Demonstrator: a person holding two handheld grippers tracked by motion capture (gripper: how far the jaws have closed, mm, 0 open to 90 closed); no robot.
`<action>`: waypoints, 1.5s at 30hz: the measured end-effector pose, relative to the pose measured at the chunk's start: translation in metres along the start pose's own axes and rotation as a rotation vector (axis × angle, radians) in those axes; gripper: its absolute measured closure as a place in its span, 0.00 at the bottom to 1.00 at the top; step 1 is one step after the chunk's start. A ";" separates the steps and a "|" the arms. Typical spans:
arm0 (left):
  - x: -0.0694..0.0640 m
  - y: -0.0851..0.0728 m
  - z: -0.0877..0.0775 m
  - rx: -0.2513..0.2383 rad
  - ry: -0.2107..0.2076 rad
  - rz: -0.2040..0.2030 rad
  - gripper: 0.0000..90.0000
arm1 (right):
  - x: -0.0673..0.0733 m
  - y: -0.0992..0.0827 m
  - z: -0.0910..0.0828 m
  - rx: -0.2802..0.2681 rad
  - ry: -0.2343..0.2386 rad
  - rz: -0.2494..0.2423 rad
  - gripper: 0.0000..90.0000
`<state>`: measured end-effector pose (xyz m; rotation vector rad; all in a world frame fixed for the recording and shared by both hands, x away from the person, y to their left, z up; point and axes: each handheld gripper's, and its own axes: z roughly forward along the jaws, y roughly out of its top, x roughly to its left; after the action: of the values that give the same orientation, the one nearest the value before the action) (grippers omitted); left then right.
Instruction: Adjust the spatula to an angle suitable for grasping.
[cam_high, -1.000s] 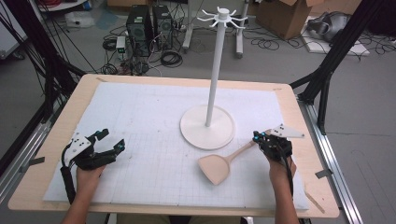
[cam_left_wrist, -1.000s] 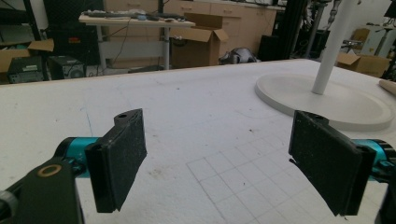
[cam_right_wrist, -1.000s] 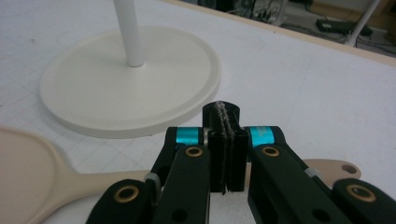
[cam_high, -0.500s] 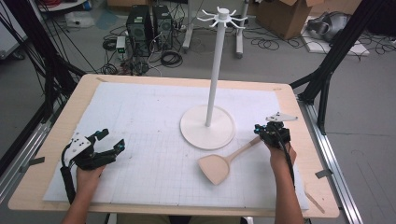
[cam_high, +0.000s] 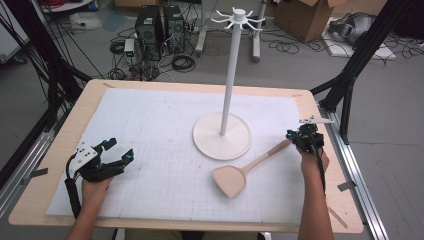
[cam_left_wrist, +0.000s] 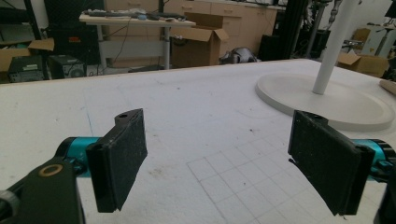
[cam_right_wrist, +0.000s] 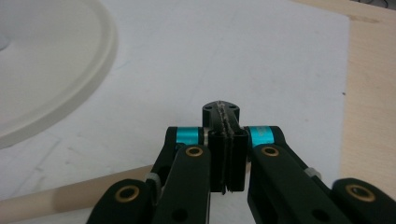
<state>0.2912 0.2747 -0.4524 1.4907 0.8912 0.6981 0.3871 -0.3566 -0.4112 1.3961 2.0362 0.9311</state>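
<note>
White gridded mat (cam_high: 150, 125) spreads under us. Nearest, our left gripper (cam_high: 116, 155) rests at the mat's near left, jaws spread wide on nothing. Our right gripper (cam_high: 300, 136) sits at the right edge, jaws pressed flat together and empty, just beside the handle tip of the wooden spatula (cam_high: 245, 167). That pale, smooth spatula lies flat, its long axis running from the blade near us up and right toward those shut jaws; clearly our right hand is closer. Beyond stands the white hook stand (cam_high: 229, 75).
</note>
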 end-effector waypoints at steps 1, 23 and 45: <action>0.000 0.000 0.000 0.000 0.000 0.000 0.22 | 0.000 0.000 0.000 0.000 0.000 0.000 1.00; 0.000 0.000 0.000 0.006 0.006 0.000 0.22 | -0.034 -0.017 0.025 0.103 0.076 -0.163 1.00; 0.000 0.000 0.001 0.011 0.010 -0.002 0.22 | -0.036 -0.027 0.019 0.071 0.105 -0.165 1.00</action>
<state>0.2919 0.2742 -0.4520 1.4975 0.9054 0.7011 0.3975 -0.3916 -0.4431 1.2145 2.2442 0.8855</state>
